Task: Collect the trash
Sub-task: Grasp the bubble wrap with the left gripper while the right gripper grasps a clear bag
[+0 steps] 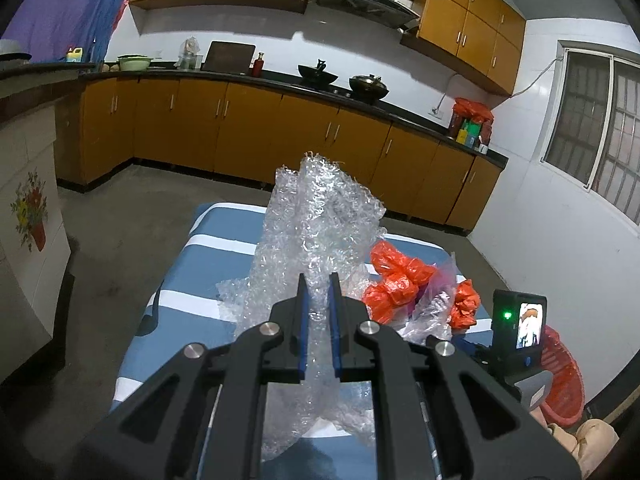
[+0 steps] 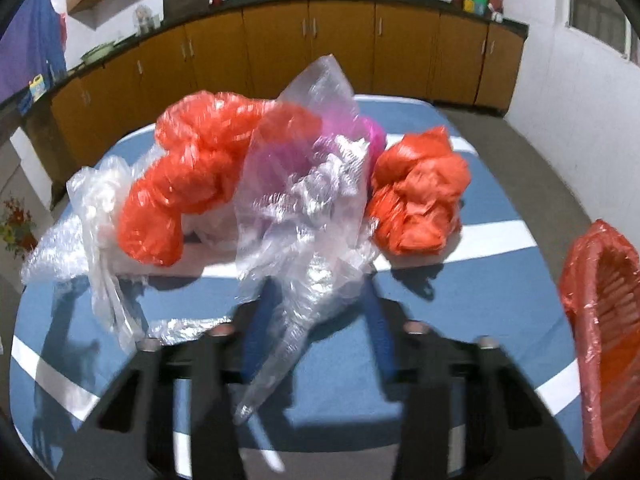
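My left gripper (image 1: 319, 280) is shut on a tall sheet of clear bubble wrap (image 1: 320, 208), which is raised above the blue-and-white striped table (image 1: 224, 232). In the right wrist view, a crumpled clear plastic bag (image 2: 312, 184) stands between the blue fingers of my right gripper (image 2: 320, 284). It fills the gap and its tail trails back toward the camera. This view is blurred. Two orange plastic bags (image 2: 208, 168) (image 2: 420, 200) and a pink bag (image 2: 372, 132) lie just behind it on the table (image 2: 460, 320).
A red mesh basket lined with red plastic (image 2: 608, 320) stands off the table's right edge. More clear film (image 2: 96, 200) lies at the table's left. Brown cabinets and a dark counter (image 1: 280, 84) line the far wall. A person's hand (image 1: 592, 440) shows at lower right.
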Action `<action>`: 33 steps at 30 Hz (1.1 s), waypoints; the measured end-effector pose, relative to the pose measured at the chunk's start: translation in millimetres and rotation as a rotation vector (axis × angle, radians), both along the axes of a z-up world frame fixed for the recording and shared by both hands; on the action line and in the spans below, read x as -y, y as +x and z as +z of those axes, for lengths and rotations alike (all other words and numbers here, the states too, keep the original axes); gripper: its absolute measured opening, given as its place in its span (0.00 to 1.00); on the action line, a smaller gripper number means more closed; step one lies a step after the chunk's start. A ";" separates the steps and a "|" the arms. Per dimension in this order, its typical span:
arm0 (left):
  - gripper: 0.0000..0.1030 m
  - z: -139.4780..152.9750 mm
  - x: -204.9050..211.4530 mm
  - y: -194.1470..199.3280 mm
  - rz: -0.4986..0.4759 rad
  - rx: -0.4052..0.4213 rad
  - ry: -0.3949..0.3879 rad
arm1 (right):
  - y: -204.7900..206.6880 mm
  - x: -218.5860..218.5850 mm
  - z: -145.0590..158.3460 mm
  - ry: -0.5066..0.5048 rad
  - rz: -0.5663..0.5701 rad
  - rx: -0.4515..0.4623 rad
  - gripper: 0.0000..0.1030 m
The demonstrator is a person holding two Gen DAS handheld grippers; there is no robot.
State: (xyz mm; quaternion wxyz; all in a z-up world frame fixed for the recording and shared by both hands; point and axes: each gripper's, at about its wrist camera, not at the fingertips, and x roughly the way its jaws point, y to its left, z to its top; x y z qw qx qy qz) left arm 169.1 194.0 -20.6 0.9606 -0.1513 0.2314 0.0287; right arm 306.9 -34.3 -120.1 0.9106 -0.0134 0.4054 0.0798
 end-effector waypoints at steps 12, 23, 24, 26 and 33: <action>0.10 -10.0 16.7 11.7 -0.041 -0.029 -0.010 | -63.5 46.9 21.5 0.029 0.044 0.088 0.17; 0.10 -10.9 58.4 18.0 -0.131 -0.030 0.006 | -97.0 87.0 55.0 -0.009 -0.031 0.197 0.17; 0.10 -10.0 64.4 19.2 -0.144 -0.029 0.008 | -99.6 92.1 56.8 -0.008 -0.039 0.201 0.17; 0.10 -8.6 75.8 20.9 -0.169 -0.026 0.011 | -105.1 103.5 61.2 -0.003 -0.062 0.211 0.17; 0.10 -4.2 110.7 27.7 -0.249 -0.019 0.013 | -120.9 136.0 73.3 0.012 -0.127 0.240 0.17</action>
